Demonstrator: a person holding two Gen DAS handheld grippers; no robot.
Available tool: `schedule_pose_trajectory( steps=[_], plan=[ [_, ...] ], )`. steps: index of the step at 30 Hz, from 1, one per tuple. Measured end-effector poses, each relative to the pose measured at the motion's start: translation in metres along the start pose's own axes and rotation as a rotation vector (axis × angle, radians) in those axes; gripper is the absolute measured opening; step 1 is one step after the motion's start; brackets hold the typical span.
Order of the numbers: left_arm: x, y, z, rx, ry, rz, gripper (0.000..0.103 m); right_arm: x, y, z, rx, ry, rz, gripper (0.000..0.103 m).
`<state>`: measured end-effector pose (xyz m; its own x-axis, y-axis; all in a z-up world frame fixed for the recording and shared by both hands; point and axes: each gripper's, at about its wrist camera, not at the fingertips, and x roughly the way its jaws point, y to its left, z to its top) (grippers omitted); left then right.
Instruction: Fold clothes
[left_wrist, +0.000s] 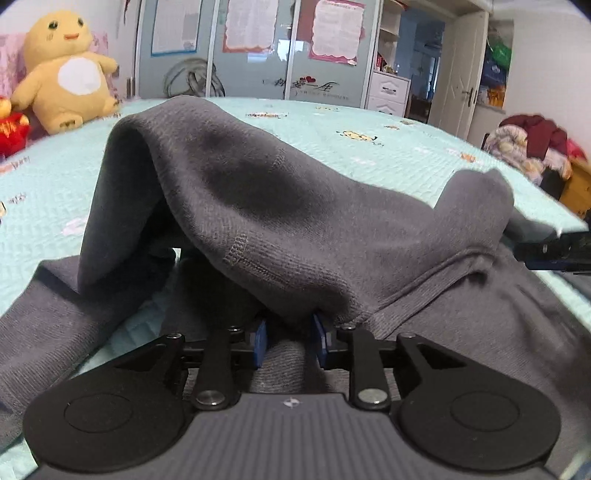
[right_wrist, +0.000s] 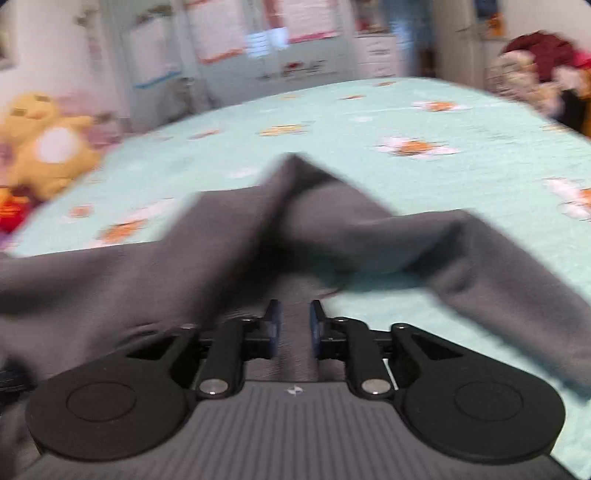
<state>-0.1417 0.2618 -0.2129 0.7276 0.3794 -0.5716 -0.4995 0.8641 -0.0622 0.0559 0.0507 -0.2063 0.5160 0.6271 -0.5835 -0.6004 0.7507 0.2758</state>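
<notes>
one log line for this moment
left gripper: shut on grey garment, lifted | right gripper: shut on grey garment | surface: bed

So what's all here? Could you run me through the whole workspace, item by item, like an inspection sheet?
Surface: bed with a mint quilted bedspread, cartoon prints.
Job's things: one grey garment, partly lifted and draped.
Clutter: yellow plush toy and a red toy at the bed's far left.
Grippers: left tongs shut on grey fabric; right tongs narrowly parted with fabric between, grip unclear through blur.
Cables: nothing seen.
Surroundings: wardrobe doors with posters, white door, clothes pile.
</notes>
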Motion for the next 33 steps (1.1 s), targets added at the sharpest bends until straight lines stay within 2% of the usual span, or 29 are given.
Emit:
schedule_pose_trajectory(
  steps=[2,5,8,11,13,15,19,22,25,26,27,29,33],
  plan=[
    [0.000,-0.002,-0.002,0.031,-0.012,0.010,0.030,0.003,0.015,-0.008,0.041,0.037,0.120,0.045],
    [-0.003,0.002,-0.007,0.029,-0.026,0.018,0.042,0.020,0.030,-0.012,0.126,0.084,0.221,0.046],
    [-0.003,0.004,-0.011,0.031,-0.045,0.022,0.044,0.038,0.033,-0.011,0.210,0.104,0.223,0.053],
    [-0.003,0.003,-0.010,0.043,-0.049,0.026,0.044,0.042,0.028,-0.004,0.284,0.093,0.230,0.053],
    [-0.004,0.004,-0.011,0.040,-0.050,0.022,0.044,0.046,0.024,0.001,0.334,0.086,0.234,0.047],
    [-0.005,0.006,-0.011,0.035,-0.049,0.015,0.045,0.049,0.021,0.005,0.383,0.078,0.238,0.015],
    [-0.005,0.006,-0.012,0.046,-0.048,0.010,0.049,0.054,0.015,0.019,0.465,0.053,0.250,0.006],
    [-0.004,0.006,-0.012,0.049,-0.043,0.006,0.050,0.051,0.017,0.046,0.464,0.001,0.273,0.006],
    [-0.003,0.007,-0.011,0.045,-0.031,0.005,0.052,0.051,0.018,0.065,0.446,-0.029,0.278,0.022],
    [-0.002,0.007,-0.010,0.045,-0.027,0.006,0.053,0.053,0.019,0.064,0.423,-0.012,0.261,0.030],
    [-0.002,0.007,-0.010,0.045,-0.024,0.007,0.053,0.052,0.022,0.058,0.374,-0.010,0.220,0.032],
    [-0.002,0.009,-0.010,0.044,-0.023,0.007,0.054,0.046,0.029,0.044,0.254,-0.017,0.118,0.032],
    [-0.001,0.008,-0.009,0.048,-0.016,0.012,0.055,0.031,0.027,0.003,0.059,-0.025,-0.002,0.032]
  ],
)
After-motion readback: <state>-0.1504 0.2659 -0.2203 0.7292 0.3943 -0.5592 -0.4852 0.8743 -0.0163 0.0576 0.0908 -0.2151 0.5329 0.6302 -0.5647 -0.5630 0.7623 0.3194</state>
